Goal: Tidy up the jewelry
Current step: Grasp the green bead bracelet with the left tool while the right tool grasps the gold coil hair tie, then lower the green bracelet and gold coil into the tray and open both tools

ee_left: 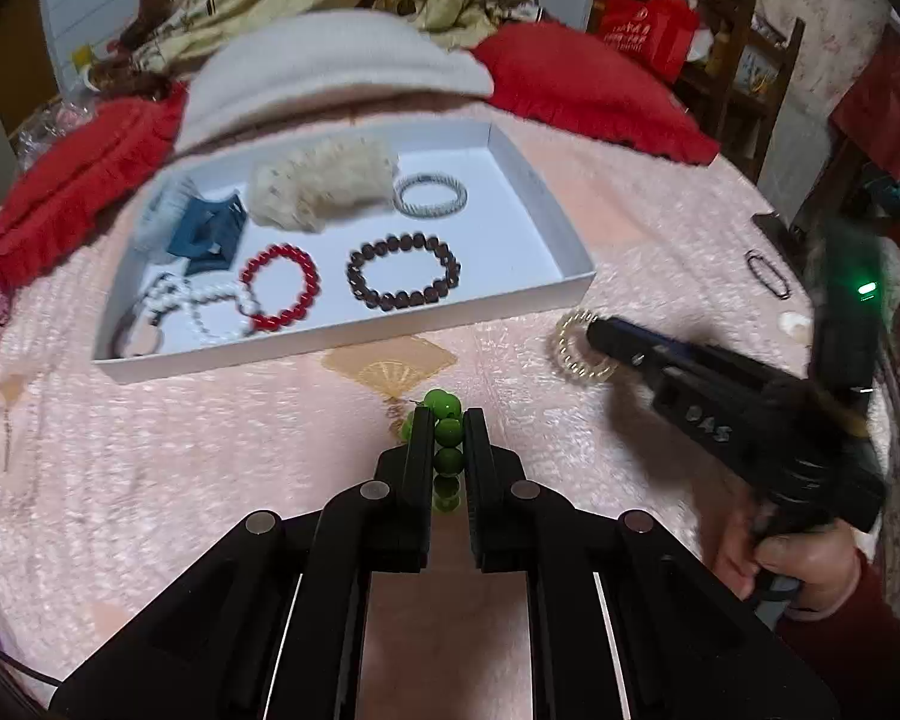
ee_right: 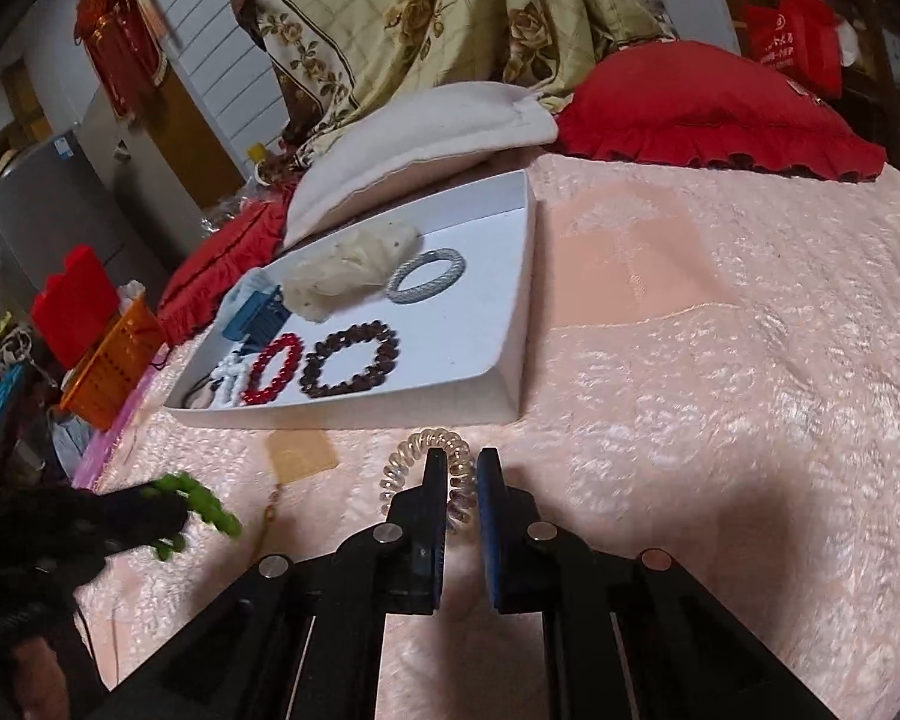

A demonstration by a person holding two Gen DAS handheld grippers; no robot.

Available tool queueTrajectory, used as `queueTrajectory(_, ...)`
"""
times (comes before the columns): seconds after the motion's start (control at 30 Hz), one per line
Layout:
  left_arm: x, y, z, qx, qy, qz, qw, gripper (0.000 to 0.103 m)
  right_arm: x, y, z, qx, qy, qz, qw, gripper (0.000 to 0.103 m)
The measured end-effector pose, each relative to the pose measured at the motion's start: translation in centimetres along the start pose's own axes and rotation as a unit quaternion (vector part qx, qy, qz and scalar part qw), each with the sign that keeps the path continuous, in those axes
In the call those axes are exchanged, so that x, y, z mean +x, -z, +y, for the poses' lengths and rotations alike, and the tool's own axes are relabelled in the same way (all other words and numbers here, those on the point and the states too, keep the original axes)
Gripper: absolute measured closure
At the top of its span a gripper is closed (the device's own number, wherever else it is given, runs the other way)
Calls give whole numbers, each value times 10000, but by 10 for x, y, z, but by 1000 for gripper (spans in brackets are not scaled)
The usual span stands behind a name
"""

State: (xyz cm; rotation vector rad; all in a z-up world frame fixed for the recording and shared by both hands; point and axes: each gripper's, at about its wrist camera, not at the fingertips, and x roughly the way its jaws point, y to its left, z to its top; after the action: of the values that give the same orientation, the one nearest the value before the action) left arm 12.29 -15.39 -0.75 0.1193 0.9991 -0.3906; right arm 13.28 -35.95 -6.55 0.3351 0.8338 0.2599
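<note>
My left gripper (ee_left: 448, 423) is shut on a green bead bracelet (ee_left: 448, 429), whose beads line up between its black fingers just above the pink bedspread. In the right wrist view the same bracelet (ee_right: 195, 495) shows blurred at the lower left. My right gripper (ee_right: 462, 462) is shut on a clear coiled hair tie (ee_right: 411, 462) lying on the spread; in the left wrist view that hair tie (ee_left: 570, 351) sits at the tips of the right gripper (ee_left: 597, 330). A white tray (ee_left: 573, 243) beyond holds a red bead bracelet (ee_left: 279, 288), a dark bead bracelet (ee_left: 402, 273), a pearl strand and a silver bangle (ee_left: 431, 196).
The tray also holds a cream scrunchie (ee_left: 321, 189) and a blue clip (ee_left: 207, 234). A black hair tie (ee_left: 767, 275) lies on the spread at the right. Red pillows (ee_left: 588, 90) and a white pillow (ee_left: 330, 69) lie behind the tray. An orange basket (ee_right: 111, 363) stands off the bed's left side.
</note>
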Motion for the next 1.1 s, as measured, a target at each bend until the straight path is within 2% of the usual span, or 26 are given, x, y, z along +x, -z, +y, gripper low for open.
queueTrajectory(0.3, -58, 5, 25, -81, 128, -406, 9991, 95, -34, 0, 23, 140, 18, -141, 9998, 94)
queueTrajectory(0.5, -70, -5, 40, -211, 363, -474, 9980, 95, -49, -18, 31, 122, 147, -161, 9997, 94)
queueTrajectory(0.6, -72, -20, 42, -213, 529, -495, 9971, 95, -50, -33, 35, 94, 174, -160, 9997, 94)
queueTrajectory(0.73, -56, -53, 41, -230, 723, -421, 9962, 95, -32, -56, 39, 45, 280, -75, 9996, 94)
queueTrajectory(0.83, -29, -83, 39, -305, 828, -257, 9958, 95, -14, -67, 38, -24, 451, -31, 9990, 94)
queueTrajectory(0.97, 20, -116, 34, -429, 1086, 128, 9931, 95, 8, -73, 30, -6, 544, 63, 9985, 94)
queueTrajectory(1.1, 64, -133, 24, -399, 1183, 485, 9910, 95, 22, -74, 24, -44, 623, 97, 9980, 94)
